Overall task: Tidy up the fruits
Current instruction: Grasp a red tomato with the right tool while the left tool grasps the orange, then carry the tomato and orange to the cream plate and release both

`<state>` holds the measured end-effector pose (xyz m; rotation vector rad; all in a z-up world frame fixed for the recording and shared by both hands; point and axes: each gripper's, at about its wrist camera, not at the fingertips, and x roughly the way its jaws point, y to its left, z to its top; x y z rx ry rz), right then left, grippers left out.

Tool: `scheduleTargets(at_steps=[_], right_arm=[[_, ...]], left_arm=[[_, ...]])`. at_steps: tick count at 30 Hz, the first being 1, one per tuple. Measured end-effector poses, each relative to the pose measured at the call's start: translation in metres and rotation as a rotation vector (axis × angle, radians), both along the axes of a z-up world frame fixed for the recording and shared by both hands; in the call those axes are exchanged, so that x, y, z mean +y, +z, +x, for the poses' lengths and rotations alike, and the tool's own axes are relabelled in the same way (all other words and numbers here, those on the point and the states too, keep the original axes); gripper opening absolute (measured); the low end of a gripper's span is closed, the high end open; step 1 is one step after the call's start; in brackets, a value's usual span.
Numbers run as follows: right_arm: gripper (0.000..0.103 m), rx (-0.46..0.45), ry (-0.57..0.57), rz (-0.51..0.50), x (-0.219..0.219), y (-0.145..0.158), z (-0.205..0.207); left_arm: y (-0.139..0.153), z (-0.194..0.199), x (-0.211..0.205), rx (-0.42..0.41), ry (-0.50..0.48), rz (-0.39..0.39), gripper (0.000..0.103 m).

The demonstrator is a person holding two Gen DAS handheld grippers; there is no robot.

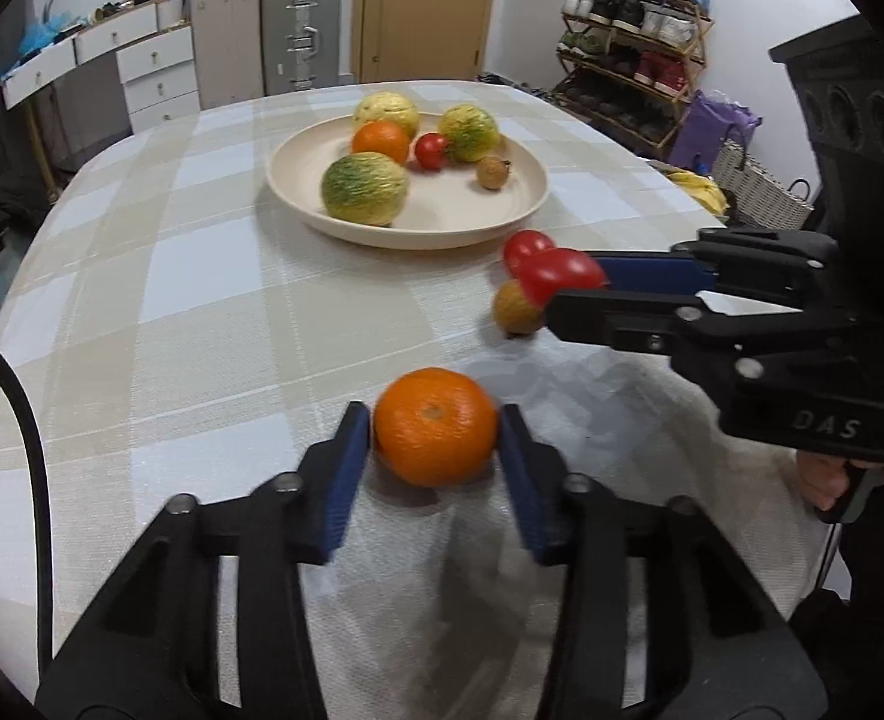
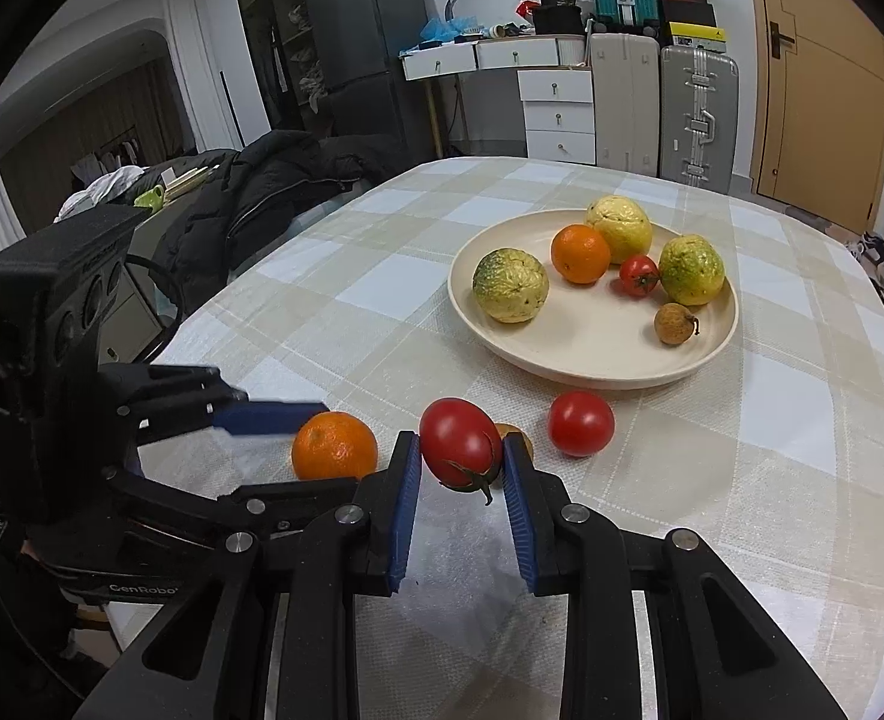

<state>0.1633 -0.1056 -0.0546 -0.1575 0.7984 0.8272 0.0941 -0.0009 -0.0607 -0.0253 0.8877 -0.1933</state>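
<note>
An orange [image 1: 435, 426] rests on the checked tablecloth between the blue pads of my left gripper [image 1: 435, 414], which is shut on its two sides. My right gripper [image 2: 460, 444] is shut on a red tomato [image 2: 459, 441] with its green stem hanging down, held just above the cloth. That same pair shows from the side in the left wrist view: right gripper [image 1: 574, 291], tomato [image 1: 562, 276]. A second tomato [image 2: 581, 423] and a small brown fruit [image 1: 517, 309] lie loose near the cream plate [image 2: 562, 369]. On the plate are three yellow-green fruits, an orange, a tomato and a small brown fruit.
Bananas [image 1: 703, 189] lie at the table's right edge. A black jacket [image 2: 262, 192] is heaped beside the table's left side. Suitcases [image 2: 697, 114], white drawers [image 2: 559, 114] and a shoe rack [image 1: 634, 36] stand beyond the table.
</note>
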Motion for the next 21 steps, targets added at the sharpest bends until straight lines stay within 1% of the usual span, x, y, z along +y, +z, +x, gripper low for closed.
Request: scheduleTargets(at_steps=[3, 12, 21], right_arm=[[0.028, 0.001, -0.004, -0.003, -0.001, -0.001, 0.001], [0.028, -0.003, -0.014, -0.002, -0.004, -0.001, 0.002], [0.028, -0.014, -0.04, 0.024, -0.015, 0.006, 0.004]], left_arm=[[0.0, 0.0, -0.005, -0.011, -0.007, 0.028, 0.039], [0.003, -0.003, -0.005, -0.031, -0.011, 0.005, 0.039], [0.017, -0.007, 0.0, -0.093, 0.022, -0.025, 0.039]])
